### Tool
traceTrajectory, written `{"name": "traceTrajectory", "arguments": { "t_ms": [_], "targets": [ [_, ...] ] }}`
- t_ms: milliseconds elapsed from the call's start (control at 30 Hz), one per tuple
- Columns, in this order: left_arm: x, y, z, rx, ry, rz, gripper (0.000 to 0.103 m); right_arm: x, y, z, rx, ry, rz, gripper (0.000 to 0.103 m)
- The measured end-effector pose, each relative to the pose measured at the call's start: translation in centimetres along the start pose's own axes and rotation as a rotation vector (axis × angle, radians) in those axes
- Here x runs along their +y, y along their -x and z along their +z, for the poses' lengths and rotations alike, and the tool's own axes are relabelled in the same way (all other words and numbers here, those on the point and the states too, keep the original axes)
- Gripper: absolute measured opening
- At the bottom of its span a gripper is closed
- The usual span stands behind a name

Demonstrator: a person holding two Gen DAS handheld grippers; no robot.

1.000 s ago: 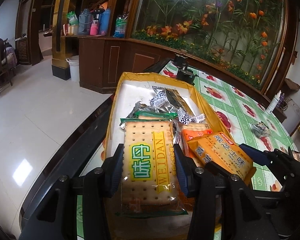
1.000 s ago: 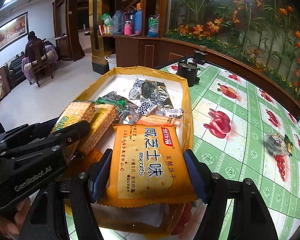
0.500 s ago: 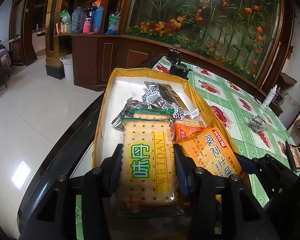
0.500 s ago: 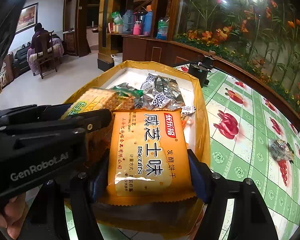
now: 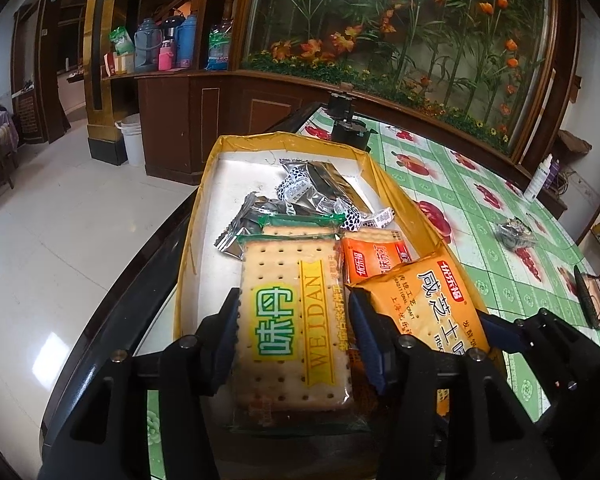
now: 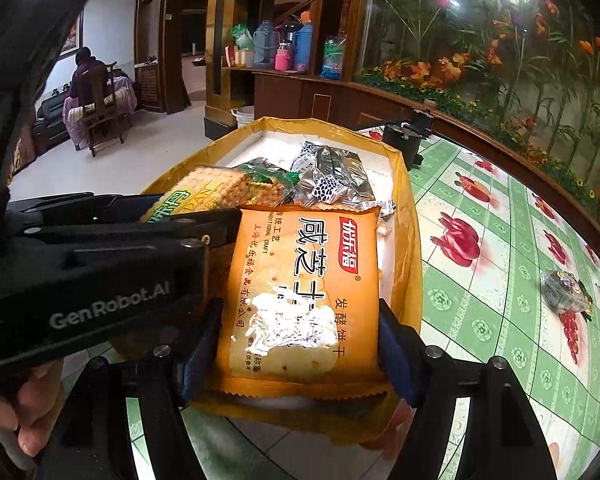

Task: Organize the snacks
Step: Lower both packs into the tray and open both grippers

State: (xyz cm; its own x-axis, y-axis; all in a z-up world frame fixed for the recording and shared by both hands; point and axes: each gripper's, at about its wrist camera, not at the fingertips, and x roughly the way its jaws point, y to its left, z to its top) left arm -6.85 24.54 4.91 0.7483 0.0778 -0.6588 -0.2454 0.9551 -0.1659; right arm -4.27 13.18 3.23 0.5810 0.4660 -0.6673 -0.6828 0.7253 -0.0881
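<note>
My left gripper (image 5: 294, 336) is shut on a clear pack of WEIDAN crackers (image 5: 288, 320) and holds it over the near end of a yellow-rimmed tray (image 5: 204, 184). My right gripper (image 6: 300, 340) is shut on an orange biscuit pack (image 6: 304, 288), held beside it on the right; that pack also shows in the left wrist view (image 5: 428, 304). The tray (image 6: 410, 216) holds silver-wrapped snacks (image 5: 300, 192), small candies and another orange pack (image 5: 372, 256). The left gripper's body (image 6: 100, 276) fills the left of the right wrist view.
The tray sits at the edge of a table with a green flowered cloth (image 6: 500, 280). A wrapped snack (image 6: 564, 292) lies on the cloth to the right. A black object (image 5: 346, 120) stands behind the tray. White floor lies to the left.
Both grippers have drawn closer together and lifted slightly with their packs. The orange pack now sits nearer the cracker pack, and the left gripper crowds further into the right wrist view.
</note>
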Motion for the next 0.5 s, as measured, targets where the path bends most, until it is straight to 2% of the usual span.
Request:
{"name": "traceTrajectory", "arguments": {
  "t_ms": [500],
  "targets": [
    [-0.7,0.1,-0.3,0.010,-0.051,0.050,0.066,-0.8,2.0,-0.8,-0.029,-0.042,0.051,0.078]
  ]
}}
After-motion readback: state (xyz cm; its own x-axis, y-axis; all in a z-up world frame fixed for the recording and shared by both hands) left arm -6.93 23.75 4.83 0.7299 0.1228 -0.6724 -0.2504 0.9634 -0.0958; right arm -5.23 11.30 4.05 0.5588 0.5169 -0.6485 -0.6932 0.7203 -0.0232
